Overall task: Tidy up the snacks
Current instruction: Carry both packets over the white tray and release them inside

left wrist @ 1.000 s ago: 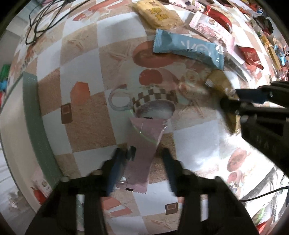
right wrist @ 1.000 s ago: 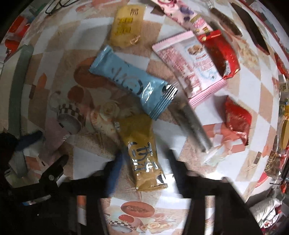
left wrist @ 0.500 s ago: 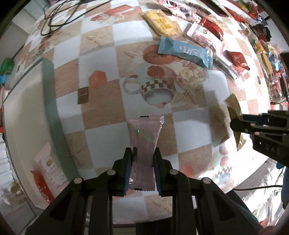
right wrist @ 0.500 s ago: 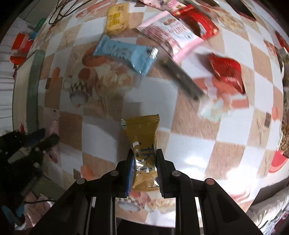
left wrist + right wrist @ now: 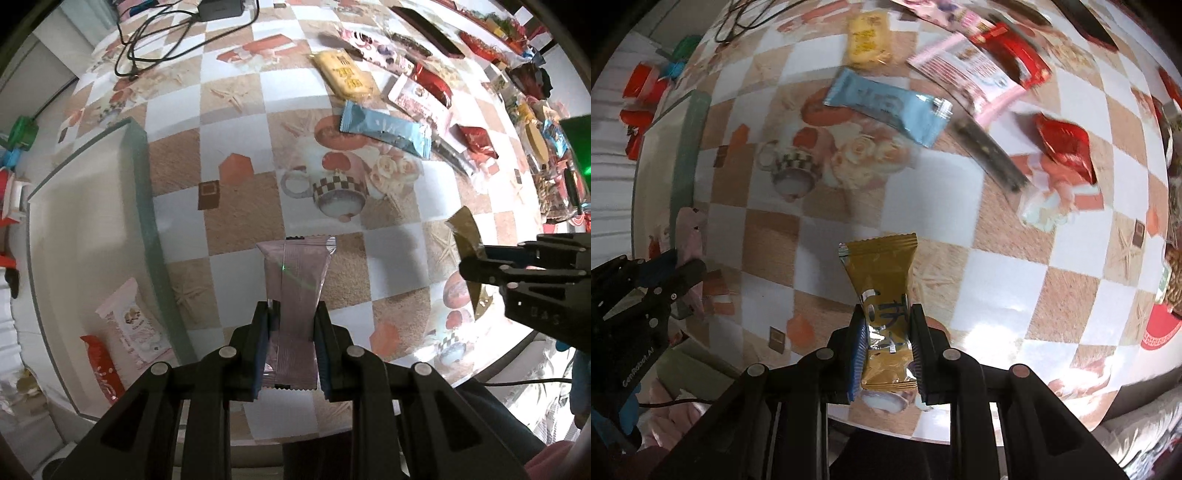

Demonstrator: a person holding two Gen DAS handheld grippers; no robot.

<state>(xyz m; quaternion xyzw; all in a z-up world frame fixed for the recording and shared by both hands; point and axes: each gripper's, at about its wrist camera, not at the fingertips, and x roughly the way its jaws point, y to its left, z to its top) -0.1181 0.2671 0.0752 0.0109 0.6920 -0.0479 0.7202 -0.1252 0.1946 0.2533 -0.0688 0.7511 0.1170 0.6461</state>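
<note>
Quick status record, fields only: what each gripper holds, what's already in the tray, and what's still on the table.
left gripper: shut on pink packet, lifted off the table
right gripper: shut on gold packet, lifted
tray: holds a pink-white packet and a red packet
table: blue packet, yellow packet, others beyond
</note>
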